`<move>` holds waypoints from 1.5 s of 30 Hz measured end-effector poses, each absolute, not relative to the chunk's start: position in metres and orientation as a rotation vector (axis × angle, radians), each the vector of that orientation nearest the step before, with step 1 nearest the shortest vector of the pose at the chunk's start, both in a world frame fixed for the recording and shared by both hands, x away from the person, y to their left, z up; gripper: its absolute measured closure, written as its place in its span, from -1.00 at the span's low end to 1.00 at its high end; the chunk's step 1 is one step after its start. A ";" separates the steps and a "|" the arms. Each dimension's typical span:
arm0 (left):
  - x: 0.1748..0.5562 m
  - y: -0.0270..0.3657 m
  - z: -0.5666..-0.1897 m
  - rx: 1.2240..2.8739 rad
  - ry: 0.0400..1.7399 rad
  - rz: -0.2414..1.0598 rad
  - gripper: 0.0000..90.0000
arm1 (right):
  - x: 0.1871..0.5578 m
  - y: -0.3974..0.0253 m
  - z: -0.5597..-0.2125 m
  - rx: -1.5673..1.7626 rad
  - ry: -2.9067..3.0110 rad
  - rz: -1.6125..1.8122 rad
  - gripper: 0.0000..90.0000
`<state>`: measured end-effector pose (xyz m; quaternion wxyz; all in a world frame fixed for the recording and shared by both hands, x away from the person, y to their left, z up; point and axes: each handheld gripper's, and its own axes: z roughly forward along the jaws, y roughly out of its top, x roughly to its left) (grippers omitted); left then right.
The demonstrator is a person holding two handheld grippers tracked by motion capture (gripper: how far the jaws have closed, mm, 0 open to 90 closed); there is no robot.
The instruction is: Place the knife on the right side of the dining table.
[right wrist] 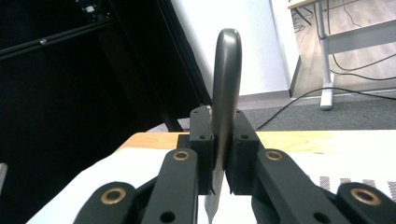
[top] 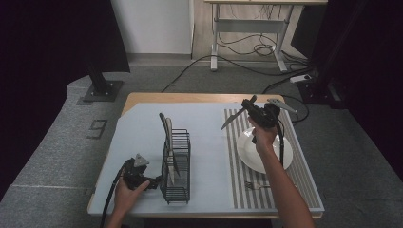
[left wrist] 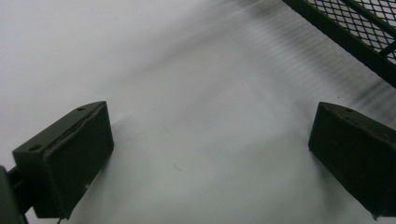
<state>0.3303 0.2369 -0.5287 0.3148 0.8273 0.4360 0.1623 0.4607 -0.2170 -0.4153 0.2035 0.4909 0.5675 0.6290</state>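
Observation:
My right gripper (top: 252,110) is raised over the far right of the table, shut on a table knife (top: 232,118) whose blade slants down to the left. In the right gripper view the jaws (right wrist: 219,156) clamp the knife (right wrist: 227,70), its rounded handle standing up. A white plate (top: 285,156) lies below that hand on a striped mat (top: 237,156), and a fork (top: 254,185) lies near the mat's front. My left gripper (top: 153,182) rests low at the front left, open, beside the foot of a black wire rack (top: 177,166). Its jaws (left wrist: 210,140) stand wide apart over bare mat.
The rack holds a couple of upright utensils (top: 166,130), and its mesh corner (left wrist: 359,32) shows in the left gripper view. A pale blue cloth (top: 209,156) covers the table. A desk frame and cables (top: 247,42) stand on the floor beyond.

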 end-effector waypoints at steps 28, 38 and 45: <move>0.330 0.237 -0.529 2.180 1.149 0.428 -1.00 | 0.482 -0.242 -0.430 1.466 1.492 1.698 0.84; 0.330 0.237 -0.529 2.180 1.149 0.428 -1.00 | 0.491 -0.245 -0.438 1.489 1.456 1.690 0.84; 0.330 0.237 -0.529 2.180 1.148 0.428 -1.00 | 0.497 -0.246 -0.437 1.492 1.451 1.671 0.84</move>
